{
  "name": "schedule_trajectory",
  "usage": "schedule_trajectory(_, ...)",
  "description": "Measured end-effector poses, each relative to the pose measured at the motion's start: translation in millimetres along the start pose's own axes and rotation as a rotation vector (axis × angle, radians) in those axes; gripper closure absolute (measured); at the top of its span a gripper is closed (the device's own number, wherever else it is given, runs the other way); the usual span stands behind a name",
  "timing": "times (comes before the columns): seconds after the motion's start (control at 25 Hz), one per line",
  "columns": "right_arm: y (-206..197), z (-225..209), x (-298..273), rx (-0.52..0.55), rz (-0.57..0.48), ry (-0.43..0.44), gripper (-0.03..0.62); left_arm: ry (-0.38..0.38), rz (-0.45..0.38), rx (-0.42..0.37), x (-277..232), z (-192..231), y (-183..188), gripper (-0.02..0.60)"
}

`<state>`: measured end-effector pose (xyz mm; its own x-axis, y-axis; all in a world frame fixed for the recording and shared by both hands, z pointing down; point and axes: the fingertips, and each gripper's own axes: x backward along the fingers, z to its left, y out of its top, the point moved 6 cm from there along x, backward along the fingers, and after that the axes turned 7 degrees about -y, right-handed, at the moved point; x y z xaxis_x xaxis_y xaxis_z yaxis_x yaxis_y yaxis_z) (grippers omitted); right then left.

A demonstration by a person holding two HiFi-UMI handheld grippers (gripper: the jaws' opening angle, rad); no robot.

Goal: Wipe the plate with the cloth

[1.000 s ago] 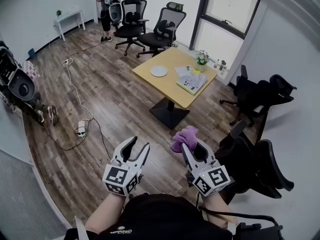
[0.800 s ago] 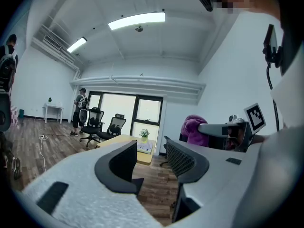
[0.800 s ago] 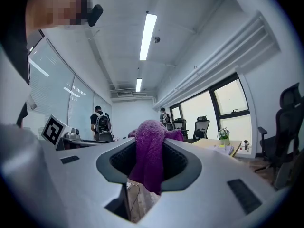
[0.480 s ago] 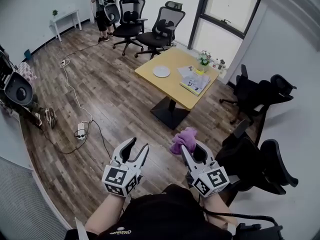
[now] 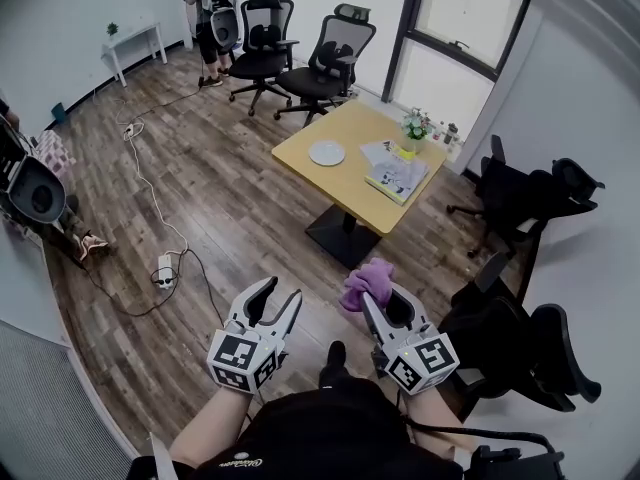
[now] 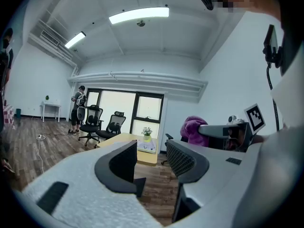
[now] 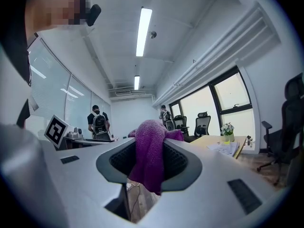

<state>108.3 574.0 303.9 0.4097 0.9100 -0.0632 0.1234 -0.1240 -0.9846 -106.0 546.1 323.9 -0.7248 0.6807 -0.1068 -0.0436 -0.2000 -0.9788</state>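
Note:
A white plate lies on the yellow table far ahead of me, well beyond both grippers. My right gripper is shut on a purple cloth, which bunches over the fingertips and hangs between the jaws. My left gripper is held beside it, open, with nothing between its fingers. The left gripper view also shows the cloth off to the right, and the table in the distance.
Papers and a book and a small flower pot share the table. Black office chairs stand behind it and at the right. A cable and power strip lie on the wood floor. A person stands at the back.
The table and plate have shifted slightly in the head view as I walk; a shoe now shows below the grippers. Both grippers hold the same pose, cloth still gripped.

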Motion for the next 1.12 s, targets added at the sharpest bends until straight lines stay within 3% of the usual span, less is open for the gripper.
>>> schedule_trajectory(0.36, 29, -82, -79, 0.012, 0.014, 0.068, 0.457, 0.064, -0.012, -0.013, -98, 39, 37, 0.387)
schedule_trajectory(0.76, 45, -164, -162, 0.058, 0.025, 0.147, 0.457, 0.116, -0.026, 0.000, -204, 74, 42, 0.388)
schedule_trajectory(1.12, 44, -207, -241, 0.042, 0.039, 0.119, 0.457, 0.126, -0.019, 0.017, -266, 141, 46, 0.388)
